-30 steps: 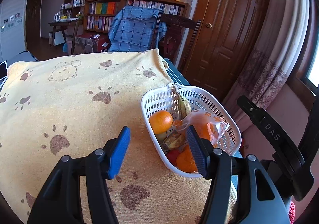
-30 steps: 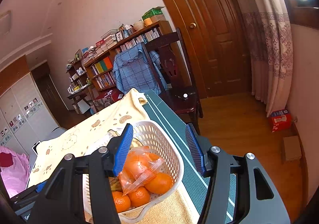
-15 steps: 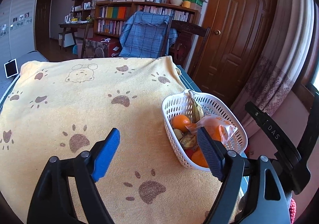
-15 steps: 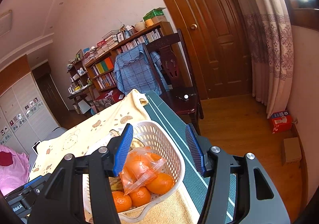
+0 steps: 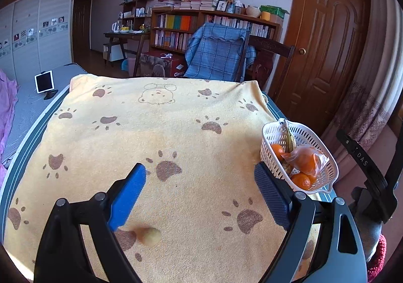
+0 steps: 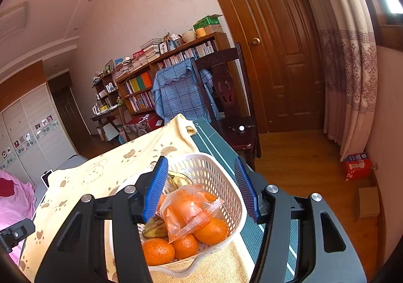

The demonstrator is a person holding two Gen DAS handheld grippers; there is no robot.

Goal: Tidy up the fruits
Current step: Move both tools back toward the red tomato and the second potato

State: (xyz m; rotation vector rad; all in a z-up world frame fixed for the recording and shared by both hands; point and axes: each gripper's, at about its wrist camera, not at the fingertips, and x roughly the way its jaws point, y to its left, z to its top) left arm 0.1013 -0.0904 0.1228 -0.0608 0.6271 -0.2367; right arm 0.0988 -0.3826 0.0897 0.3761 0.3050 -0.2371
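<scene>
The left gripper (image 5: pixel 200 182) is seen opening wide above the yellow towel (image 5: pixel 176 119), nothing held. The right gripper (image 6: pixel 201 187) is held half-spread and empty over the white basket (image 6: pixel 221 177). The basket is set at the towel's right edge, its long axis running away from the camera, with oranges (image 6: pixel 158 250) and a bagged orange (image 6: pixel 186 210) inside.

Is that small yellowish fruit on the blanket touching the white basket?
Apart. The left wrist view shows the yellowish fruit alone on the blanket, with a wide stretch of cloth between it and the white basket.
</scene>
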